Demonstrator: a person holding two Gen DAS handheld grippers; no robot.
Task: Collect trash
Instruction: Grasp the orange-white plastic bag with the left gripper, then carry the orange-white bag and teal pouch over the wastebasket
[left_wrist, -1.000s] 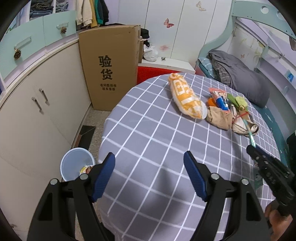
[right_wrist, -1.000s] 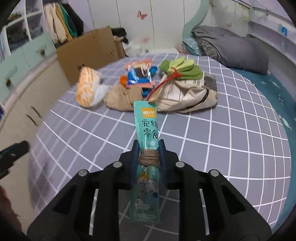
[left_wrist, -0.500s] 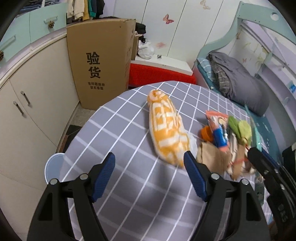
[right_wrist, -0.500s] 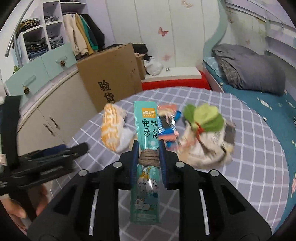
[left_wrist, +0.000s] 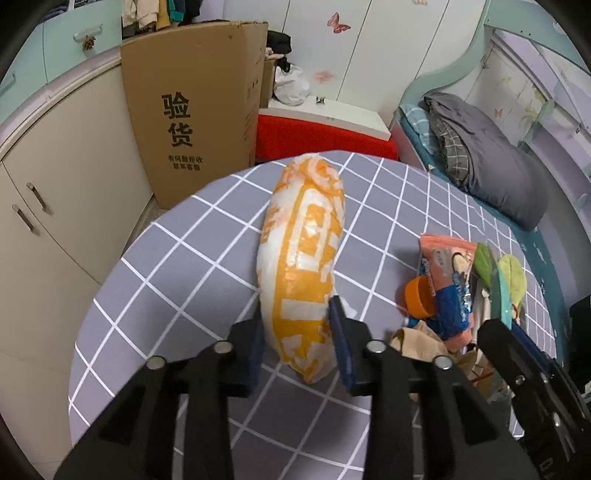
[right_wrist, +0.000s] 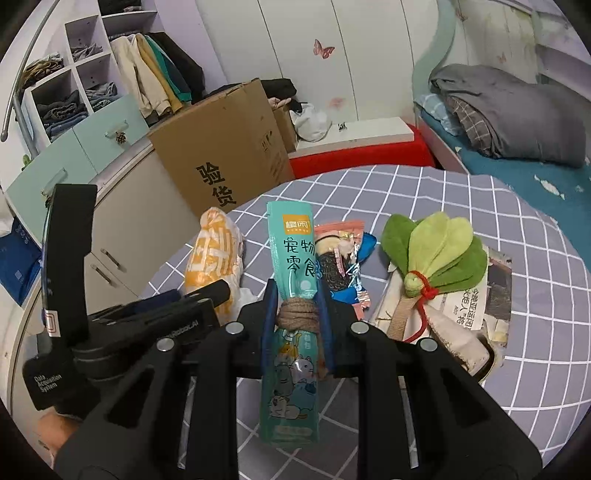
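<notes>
As your left hand-held gripper (left_wrist: 297, 328) closes its jaws onto the orange-and-white bag (left_wrist: 303, 258) lying on the checked bench (left_wrist: 177, 266), your right hand-held gripper (right_wrist: 295, 314) holds clamped a teal pouch (right_wrist: 293, 295) marked 宠物零食 (pet snacks). The grasp step is in hand; next, you need a firm lift. The cardboard box (left_wrist: 195, 122) reads 验货.

Glossy crinkled plastic orange bag (left_wrist: 303, 273); matt checked cloth table cover (left_wrist: 177, 280); cardboard box (left_wrist: 192, 107).
</notes>
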